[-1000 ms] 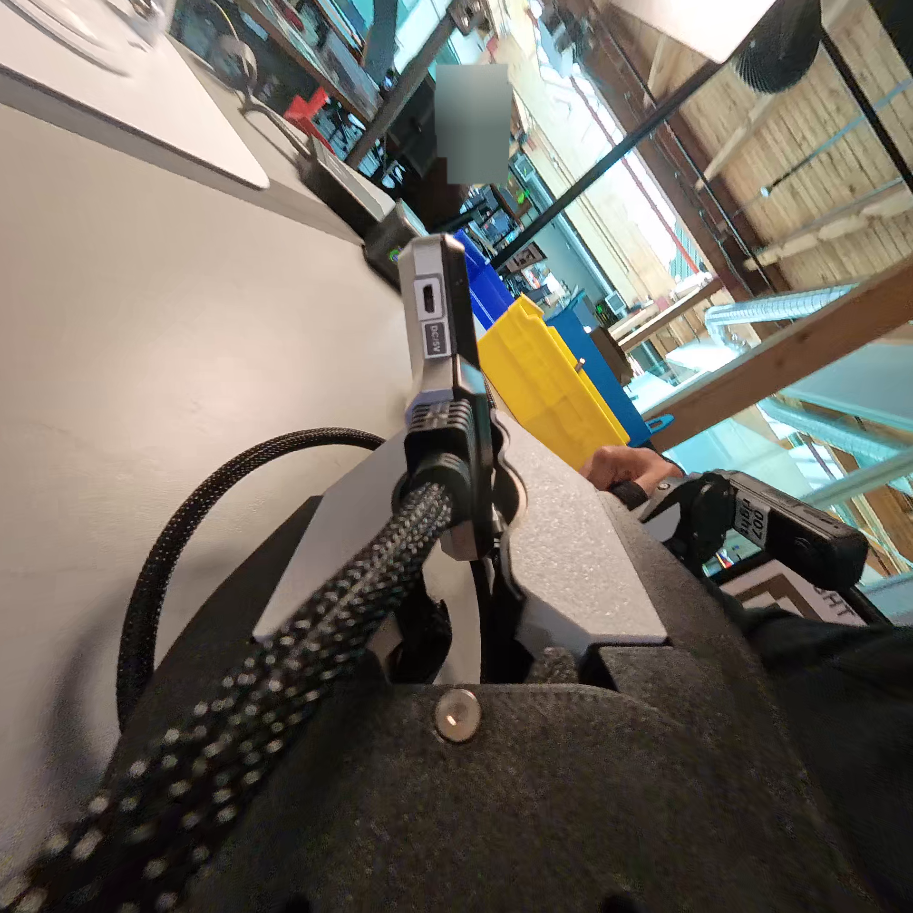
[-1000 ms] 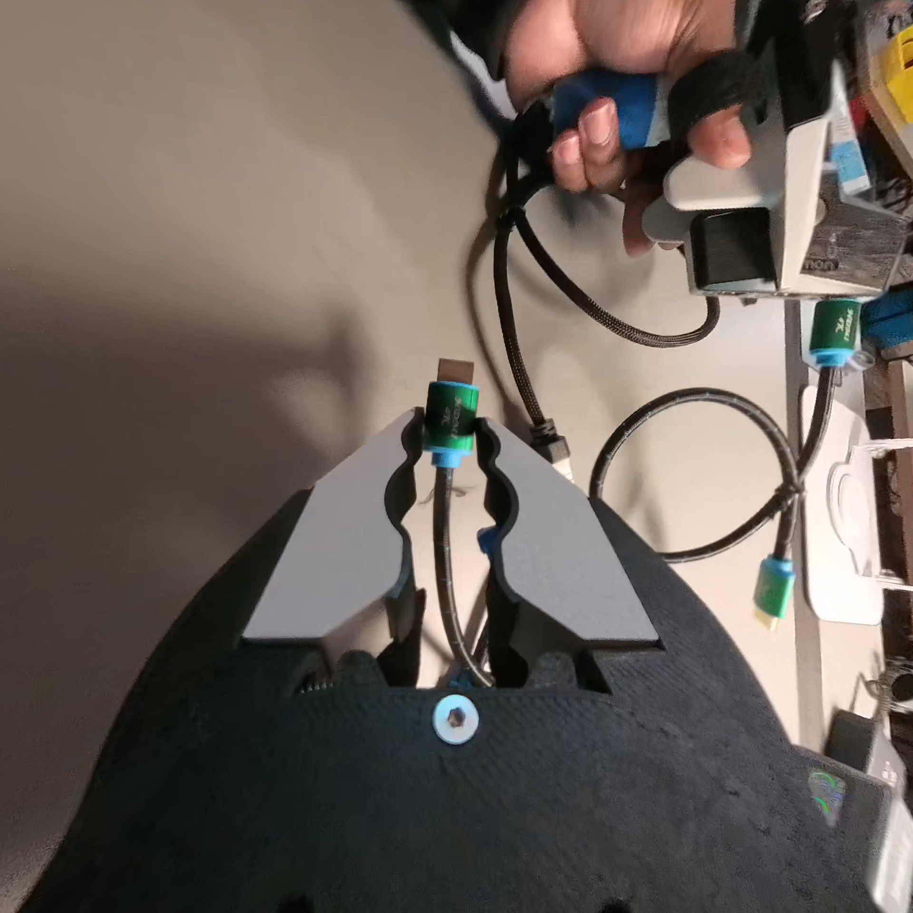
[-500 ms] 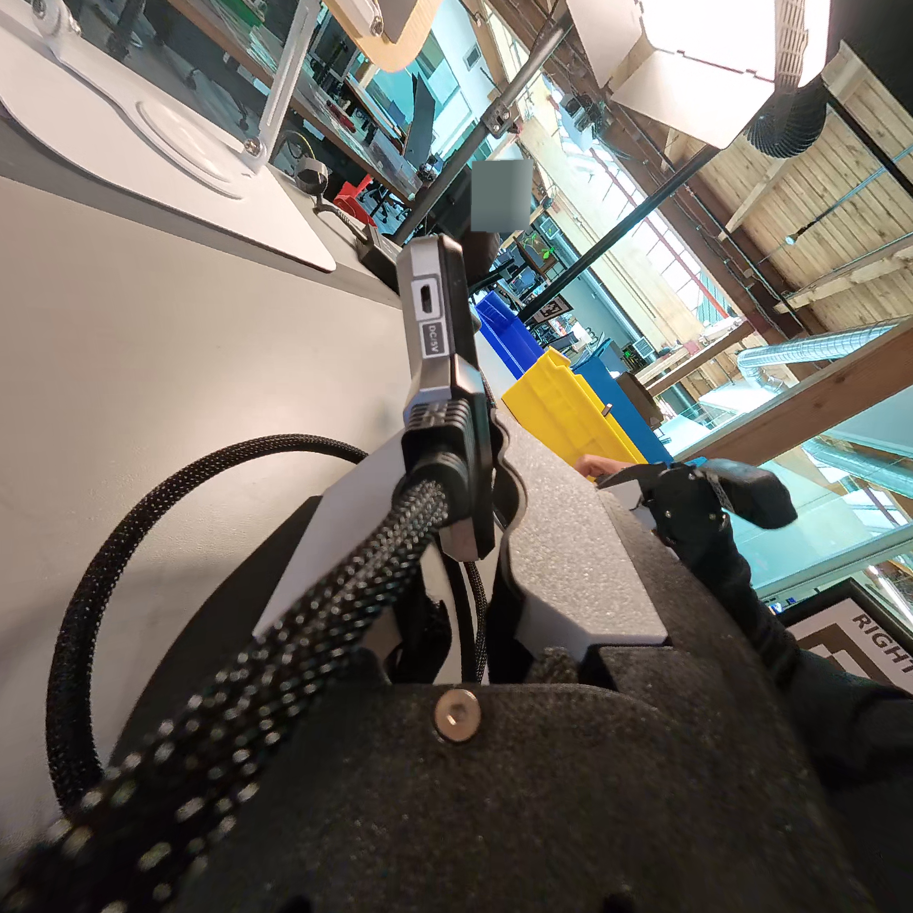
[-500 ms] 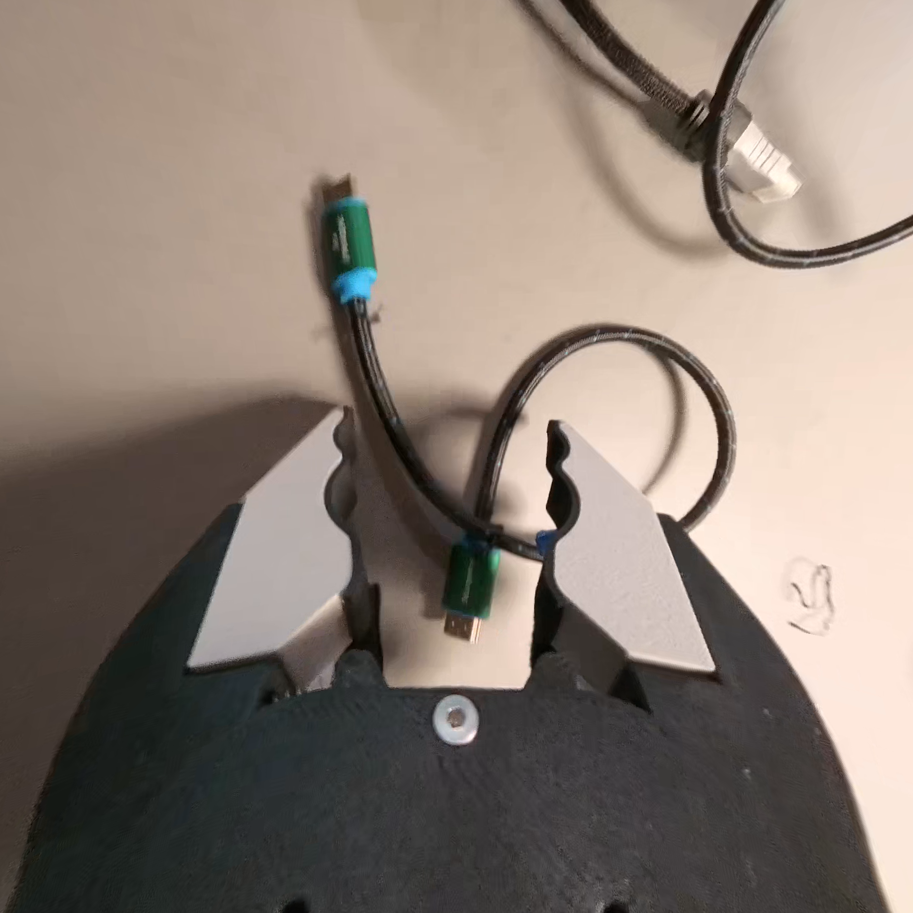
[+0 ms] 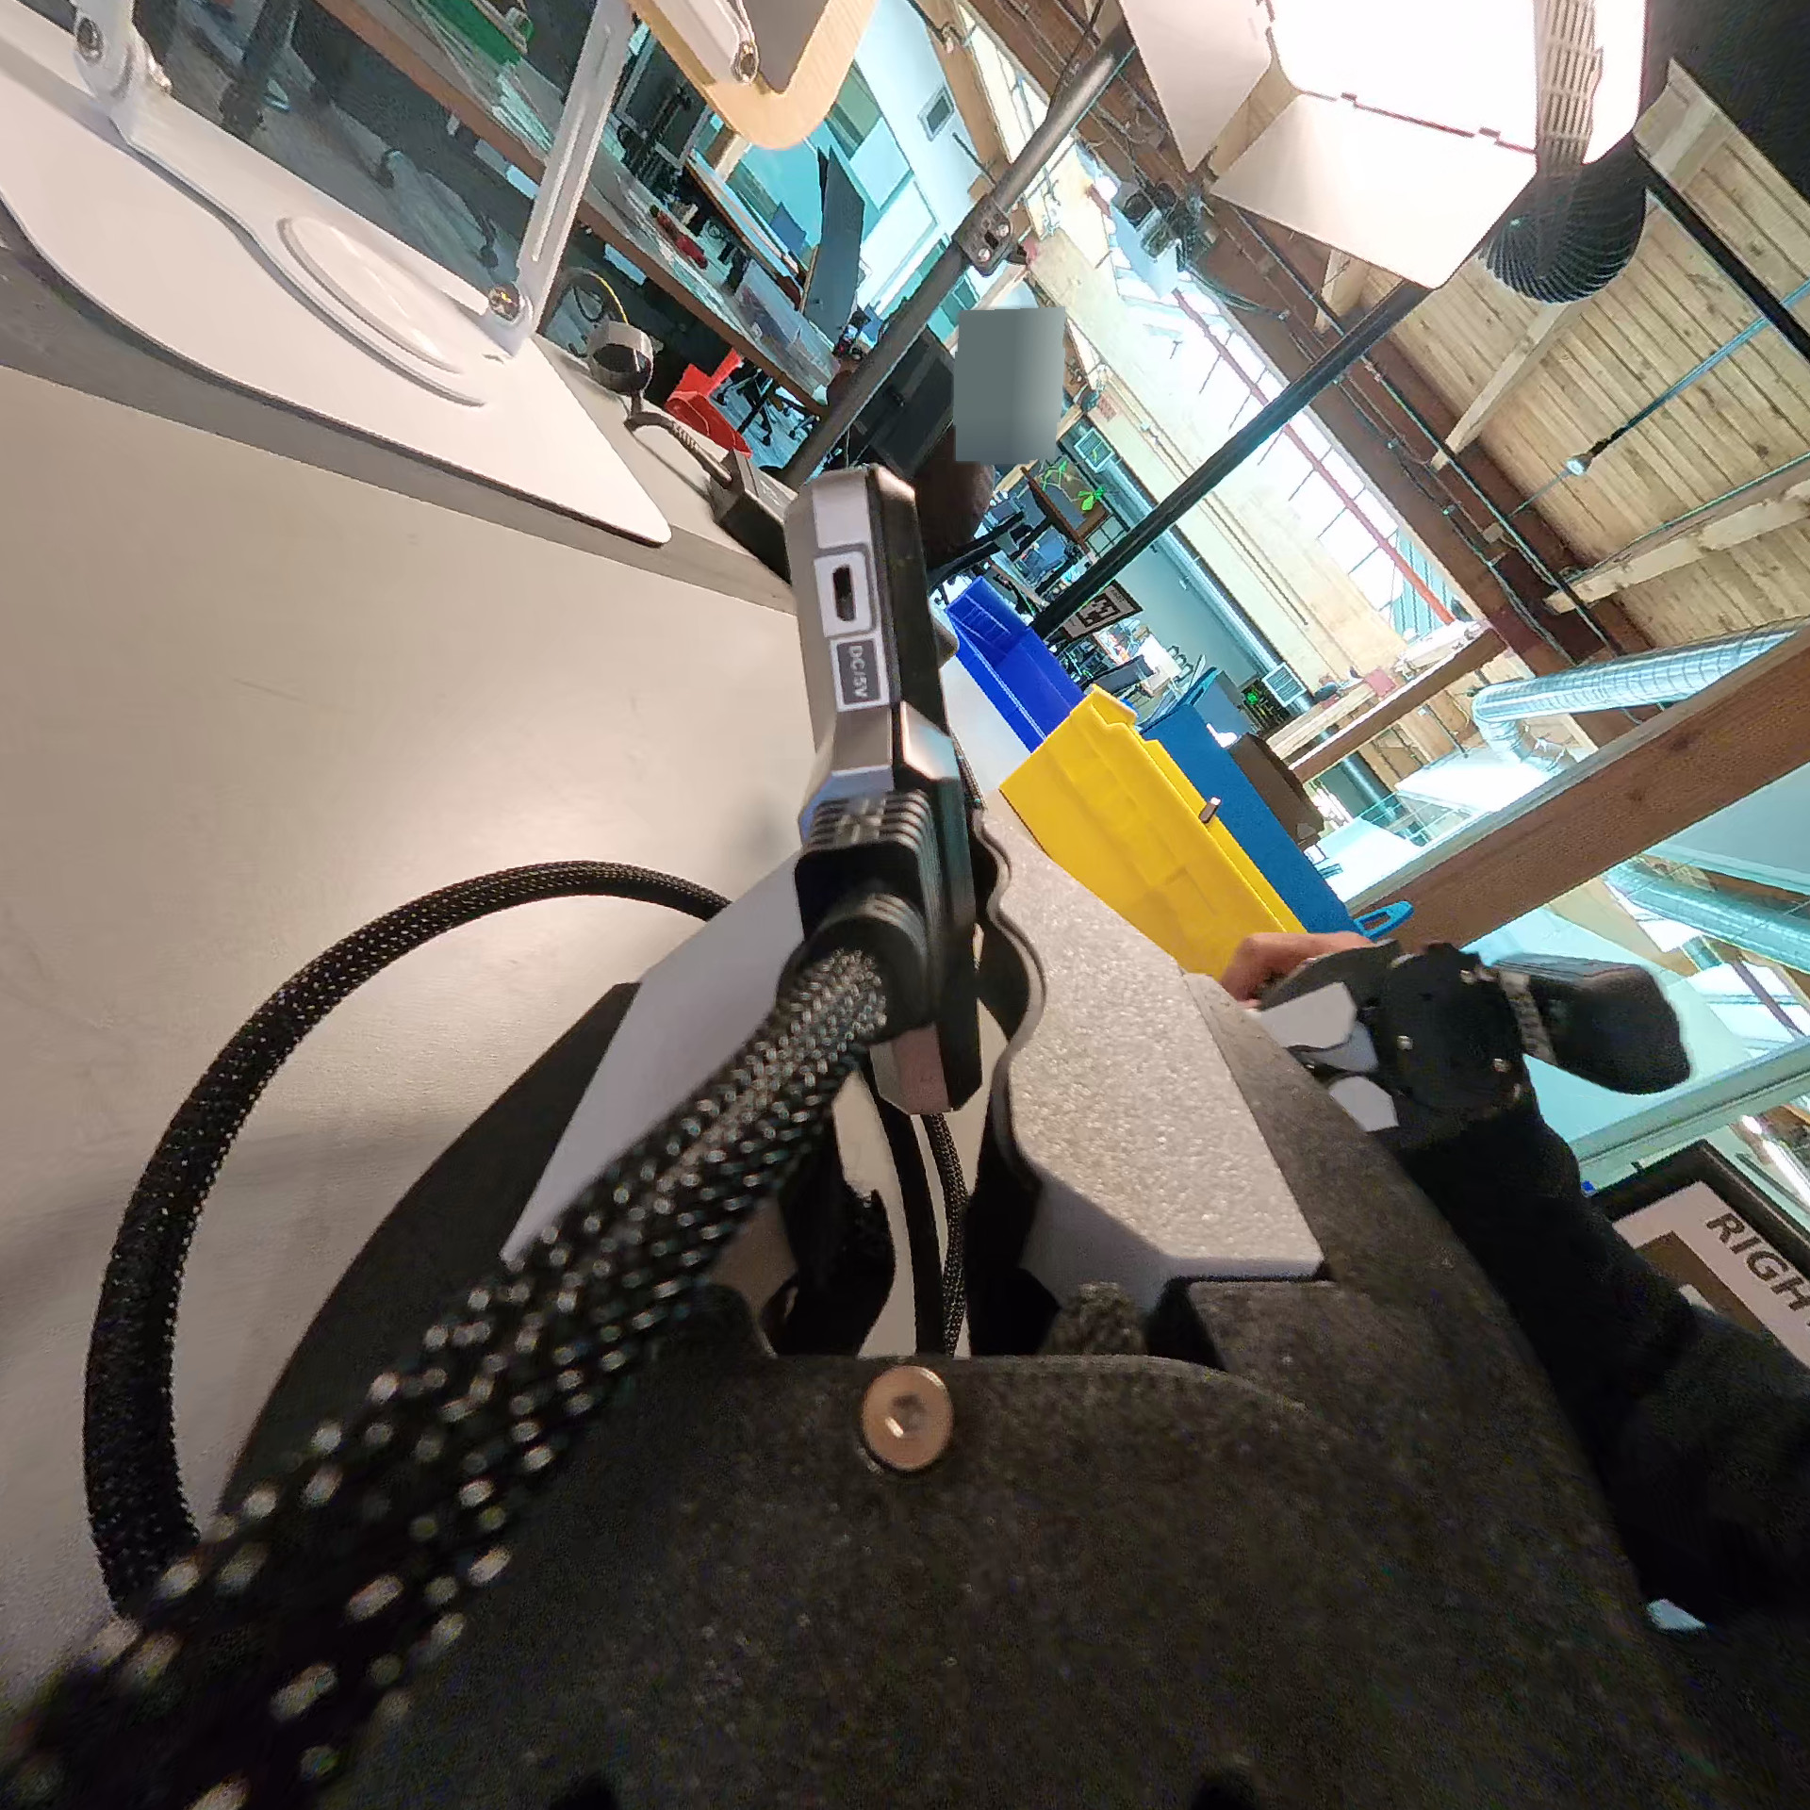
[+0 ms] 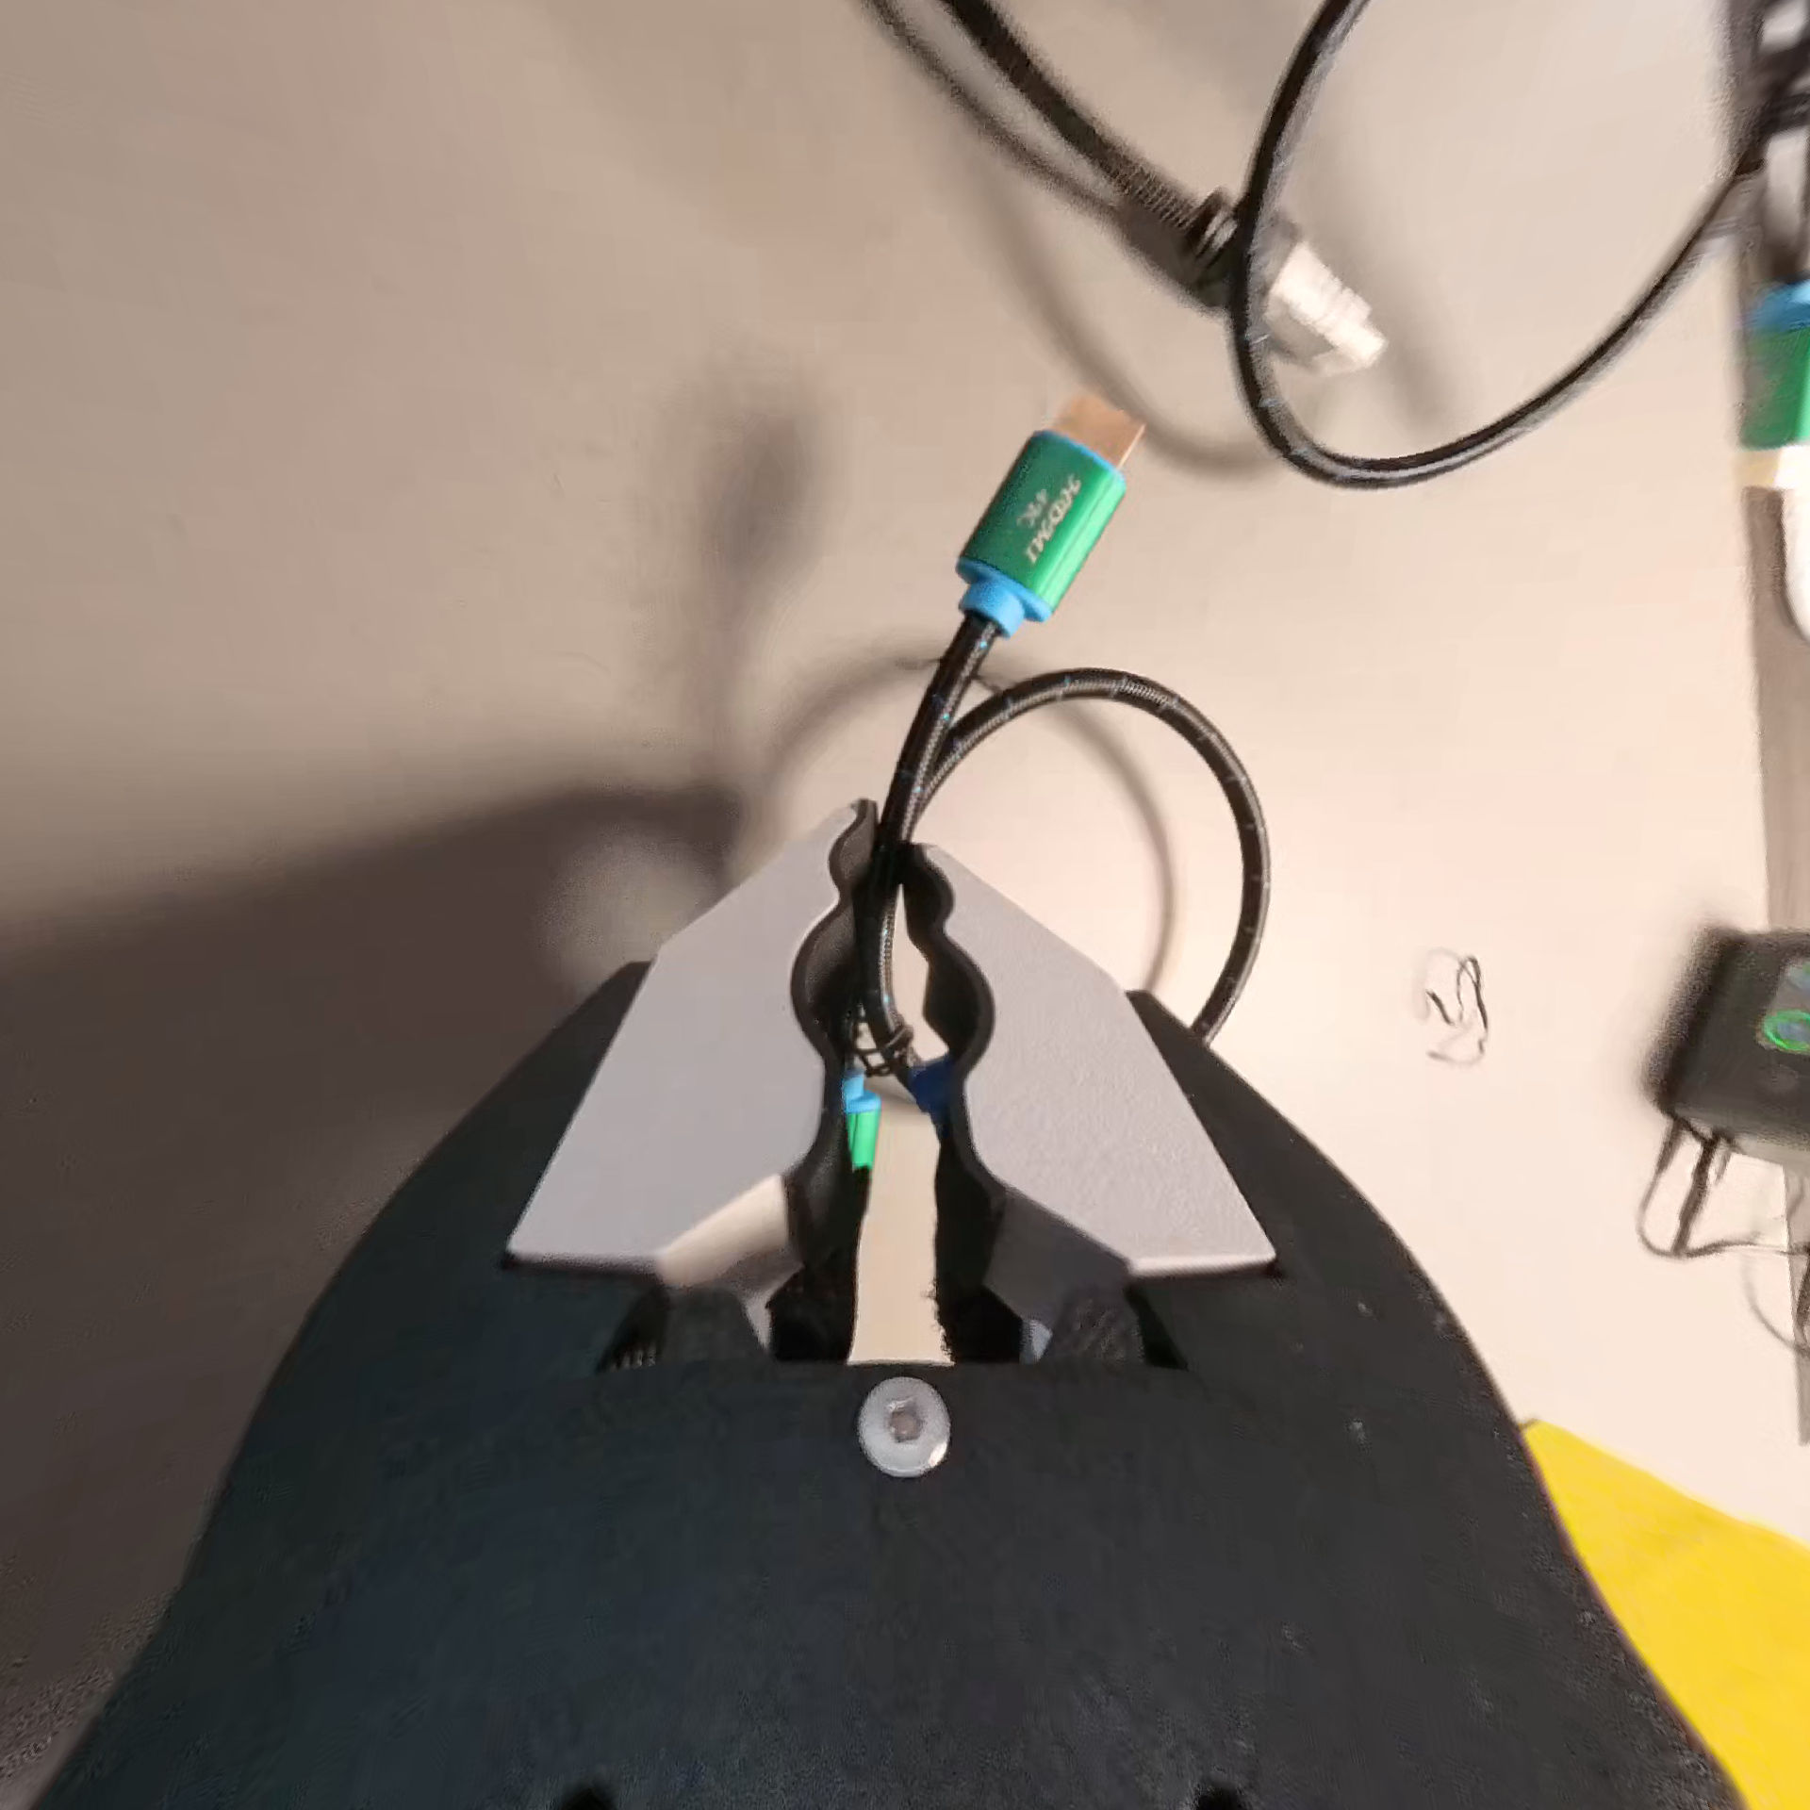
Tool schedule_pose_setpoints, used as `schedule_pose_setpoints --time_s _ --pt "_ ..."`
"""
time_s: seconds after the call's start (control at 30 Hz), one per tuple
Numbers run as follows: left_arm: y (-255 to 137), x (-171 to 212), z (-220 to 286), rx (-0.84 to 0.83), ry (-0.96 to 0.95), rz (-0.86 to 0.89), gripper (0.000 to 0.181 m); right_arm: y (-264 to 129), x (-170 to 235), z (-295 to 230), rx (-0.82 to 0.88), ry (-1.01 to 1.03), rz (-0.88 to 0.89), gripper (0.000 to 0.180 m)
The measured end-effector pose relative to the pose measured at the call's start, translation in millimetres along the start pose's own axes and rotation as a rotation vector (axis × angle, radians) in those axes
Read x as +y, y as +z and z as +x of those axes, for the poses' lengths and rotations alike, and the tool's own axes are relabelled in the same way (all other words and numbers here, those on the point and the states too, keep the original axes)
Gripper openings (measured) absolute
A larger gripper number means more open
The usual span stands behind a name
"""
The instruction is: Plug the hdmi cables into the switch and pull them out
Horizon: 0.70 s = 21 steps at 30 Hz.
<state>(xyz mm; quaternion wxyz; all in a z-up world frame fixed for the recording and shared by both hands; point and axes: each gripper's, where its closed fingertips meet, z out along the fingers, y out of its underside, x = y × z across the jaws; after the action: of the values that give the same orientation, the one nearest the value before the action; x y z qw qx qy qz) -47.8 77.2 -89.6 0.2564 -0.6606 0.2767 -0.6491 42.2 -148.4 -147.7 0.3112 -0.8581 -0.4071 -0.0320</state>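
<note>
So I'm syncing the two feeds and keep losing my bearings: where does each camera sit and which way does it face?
Left wrist view: on the left gripper, tilted sideways, facing across the table into the workshop; its fingers clamp the HDMI switch.
Right wrist view: on the right gripper, facing down at the table; its fingers pinch the green HDMI cable.
Shared: the table; the right gripper also shows in the left view.

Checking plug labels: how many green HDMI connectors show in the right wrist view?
3 green connectors. One juts beyond the right gripper, on the cable it pinches; one sits low between its jaws, mostly hidden; one, blurred, at the right edge. Others may be out of frame.
</note>
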Motion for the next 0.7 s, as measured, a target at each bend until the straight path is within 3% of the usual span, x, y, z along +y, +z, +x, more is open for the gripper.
schedule_pose_setpoints --time_s 0.13,0.27,0.4,0.5,0.7 --pt "0 0 -1 -0.001 -0.006 0.000 0.021 -72 -7 12 0.134 0.091 0.168 0.007" --pt "1 1 -1 -0.004 -0.001 -0.005 0.021 -177 0 41 0.332 0.122 0.266 0.007" --pt "1 1 -1 -0.006 -0.001 -0.007 0.021 -239 66 67 0.474 0.166 0.125 0.007" --pt "1 1 -1 -0.010 0.005 -0.008 0.021 -235 143 77 0.508 0.185 -0.085 0.006" --pt "1 1 -1 -0.015 0.012 -0.004 0.021 -160 239 47 0.275 0.160 -0.360 0.011"
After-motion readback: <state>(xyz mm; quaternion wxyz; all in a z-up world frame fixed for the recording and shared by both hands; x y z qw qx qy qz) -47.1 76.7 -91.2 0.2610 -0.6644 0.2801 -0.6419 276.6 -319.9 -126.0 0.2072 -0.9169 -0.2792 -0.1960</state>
